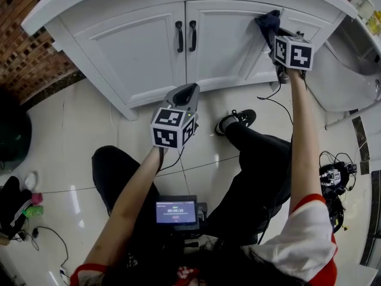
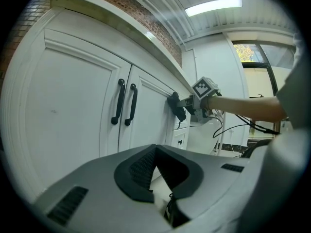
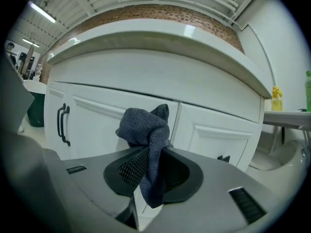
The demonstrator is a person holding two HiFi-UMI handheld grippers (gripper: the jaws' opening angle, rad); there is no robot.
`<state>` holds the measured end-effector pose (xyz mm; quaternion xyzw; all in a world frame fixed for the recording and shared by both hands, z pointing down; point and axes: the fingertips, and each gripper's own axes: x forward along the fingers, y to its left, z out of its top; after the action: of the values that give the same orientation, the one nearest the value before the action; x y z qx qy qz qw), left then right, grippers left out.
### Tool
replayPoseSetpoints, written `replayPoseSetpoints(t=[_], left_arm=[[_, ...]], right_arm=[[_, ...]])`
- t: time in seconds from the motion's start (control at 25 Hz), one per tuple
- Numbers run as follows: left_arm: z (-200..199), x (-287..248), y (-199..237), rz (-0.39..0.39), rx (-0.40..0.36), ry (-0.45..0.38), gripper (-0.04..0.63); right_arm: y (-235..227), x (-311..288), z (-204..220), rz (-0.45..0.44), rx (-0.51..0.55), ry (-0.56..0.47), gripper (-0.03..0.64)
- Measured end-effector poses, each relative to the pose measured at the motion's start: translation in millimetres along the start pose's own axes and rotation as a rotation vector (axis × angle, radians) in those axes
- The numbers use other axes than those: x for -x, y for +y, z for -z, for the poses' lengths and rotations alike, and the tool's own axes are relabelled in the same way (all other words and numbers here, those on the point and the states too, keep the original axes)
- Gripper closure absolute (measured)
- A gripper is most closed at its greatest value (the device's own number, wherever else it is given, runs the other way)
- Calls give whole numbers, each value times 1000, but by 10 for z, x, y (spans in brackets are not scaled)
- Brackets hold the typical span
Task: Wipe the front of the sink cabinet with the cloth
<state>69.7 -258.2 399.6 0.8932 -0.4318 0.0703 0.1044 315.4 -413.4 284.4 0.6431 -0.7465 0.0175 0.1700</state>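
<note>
The white sink cabinet (image 1: 149,46) has two doors with black handles (image 1: 186,36) and a drawer section at the right. My right gripper (image 1: 275,31) is shut on a dark blue cloth (image 1: 268,21), which is bunched against the top of the right door near the drawer section. In the right gripper view the cloth (image 3: 148,135) hangs out between the jaws in front of the white door panel. My left gripper (image 1: 184,94) hangs low in front of the doors, above the floor, shut and holding nothing. The left gripper view shows the handles (image 2: 124,103) and the far cloth (image 2: 176,106).
A white basin (image 1: 351,64) juts out at the right of the cabinet. The person's legs and a black shoe (image 1: 237,121) lie on the glossy tile floor. A small screen (image 1: 176,211) sits between the knees. Cables and a black device (image 1: 334,177) lie at the right.
</note>
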Motion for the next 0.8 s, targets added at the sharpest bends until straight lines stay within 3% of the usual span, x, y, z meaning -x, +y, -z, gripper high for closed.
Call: replayPoseSetpoints(t=[0.28,0.8], left_arm=[[94,-10,91,-11,8,16,560],[213,-43,194,-23,8,41,560]], right_arm=[[117,-214,621,-7,-49,91,535],[450,-566,2013,-25,-99,362,535]])
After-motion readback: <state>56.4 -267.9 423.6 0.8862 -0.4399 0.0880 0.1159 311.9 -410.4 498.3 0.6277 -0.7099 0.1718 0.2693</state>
